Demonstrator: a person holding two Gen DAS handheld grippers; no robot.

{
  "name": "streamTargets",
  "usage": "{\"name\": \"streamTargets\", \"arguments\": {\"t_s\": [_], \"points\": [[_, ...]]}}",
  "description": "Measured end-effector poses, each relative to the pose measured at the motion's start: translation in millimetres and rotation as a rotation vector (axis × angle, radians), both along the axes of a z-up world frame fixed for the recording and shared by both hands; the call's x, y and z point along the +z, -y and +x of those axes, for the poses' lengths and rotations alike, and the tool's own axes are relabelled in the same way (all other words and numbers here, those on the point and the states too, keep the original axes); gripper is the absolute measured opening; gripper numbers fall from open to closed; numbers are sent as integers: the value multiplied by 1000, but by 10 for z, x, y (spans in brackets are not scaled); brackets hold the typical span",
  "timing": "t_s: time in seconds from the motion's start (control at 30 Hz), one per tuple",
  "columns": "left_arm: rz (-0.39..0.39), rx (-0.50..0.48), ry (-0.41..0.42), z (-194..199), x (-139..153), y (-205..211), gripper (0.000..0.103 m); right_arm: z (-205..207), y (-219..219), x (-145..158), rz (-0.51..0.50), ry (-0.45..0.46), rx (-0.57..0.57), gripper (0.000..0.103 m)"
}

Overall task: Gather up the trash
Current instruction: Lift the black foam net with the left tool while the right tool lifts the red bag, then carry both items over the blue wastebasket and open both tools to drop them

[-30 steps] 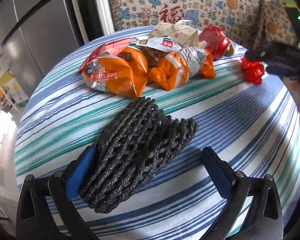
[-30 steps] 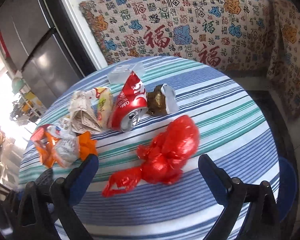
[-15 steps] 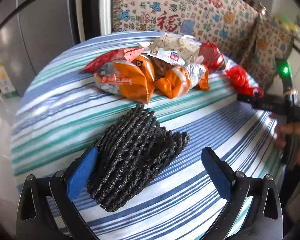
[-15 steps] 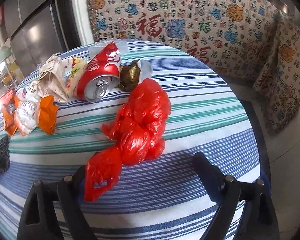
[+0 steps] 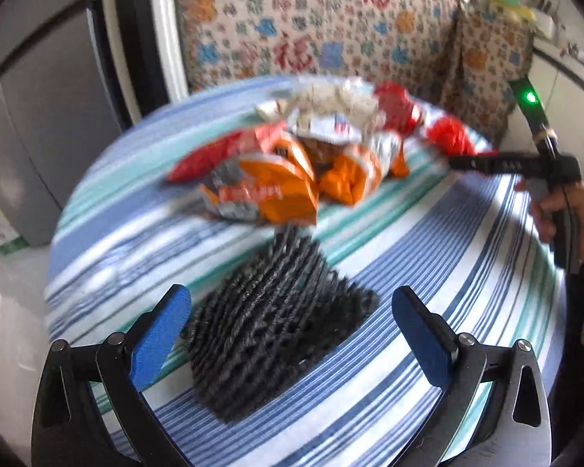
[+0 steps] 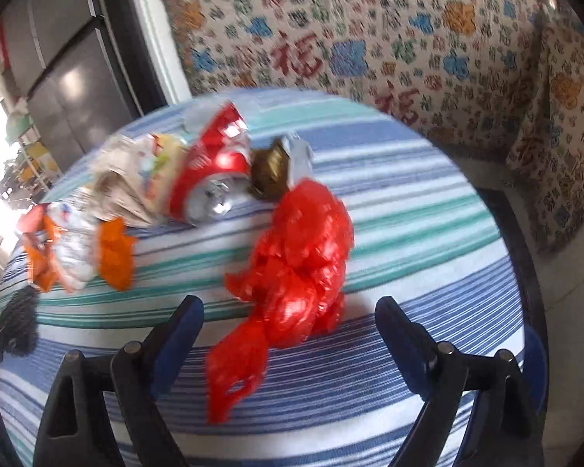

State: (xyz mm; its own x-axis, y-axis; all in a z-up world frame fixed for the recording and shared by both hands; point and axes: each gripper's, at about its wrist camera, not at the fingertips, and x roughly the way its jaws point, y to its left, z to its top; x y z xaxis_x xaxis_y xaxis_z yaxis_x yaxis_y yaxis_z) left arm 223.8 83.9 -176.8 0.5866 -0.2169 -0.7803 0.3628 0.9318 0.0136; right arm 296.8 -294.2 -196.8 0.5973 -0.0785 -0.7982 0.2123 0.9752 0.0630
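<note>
A black foam net [image 5: 276,319] lies on the striped round table [image 5: 447,272] between the open jaws of my left gripper [image 5: 288,311]. Beyond it lie orange snack wrappers [image 5: 268,190], crumpled paper [image 5: 331,97] and a crushed red can [image 5: 397,105]. My right gripper [image 6: 288,315] is open around the near end of a red plastic bag [image 6: 299,264], not closed on it. Behind the bag are the red can [image 6: 214,171], a gold wrapper [image 6: 272,171], crumpled paper [image 6: 132,179] and orange wrappers [image 6: 113,253]. The right gripper also shows in the left wrist view [image 5: 451,161].
A patterned sofa [image 6: 370,39] stands behind the table. A grey fridge [image 5: 39,97] is at the left. The table edge [image 6: 502,257] drops off at the right, with floor beyond. A blue chair seat [image 6: 533,362] sits by the table's right edge.
Both views have shifted and blurred with motion. The right gripper has come closer over the red bag, whose tail now lies between its jaws. The left gripper stays open around the black net.
</note>
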Motion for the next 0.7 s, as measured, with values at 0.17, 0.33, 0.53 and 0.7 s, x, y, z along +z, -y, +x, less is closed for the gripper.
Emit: {"name": "streamTargets", "arguments": {"t_s": [0.17, 0.33, 0.53, 0.7], "points": [[96, -11, 4, 11, -153, 103, 103, 26, -31, 7, -80, -1, 6, 62], [-37, -42, -47, -23, -111, 61, 29, -103, 51, 152, -45, 55, 2, 37], [-119, -31, -23, -204, 122, 294, 21, -428, 141, 505, 13, 98, 67, 36], [-223, -65, 27, -355, 524, 898, 21, -893, 523, 782, 20, 116, 43, 36]]}}
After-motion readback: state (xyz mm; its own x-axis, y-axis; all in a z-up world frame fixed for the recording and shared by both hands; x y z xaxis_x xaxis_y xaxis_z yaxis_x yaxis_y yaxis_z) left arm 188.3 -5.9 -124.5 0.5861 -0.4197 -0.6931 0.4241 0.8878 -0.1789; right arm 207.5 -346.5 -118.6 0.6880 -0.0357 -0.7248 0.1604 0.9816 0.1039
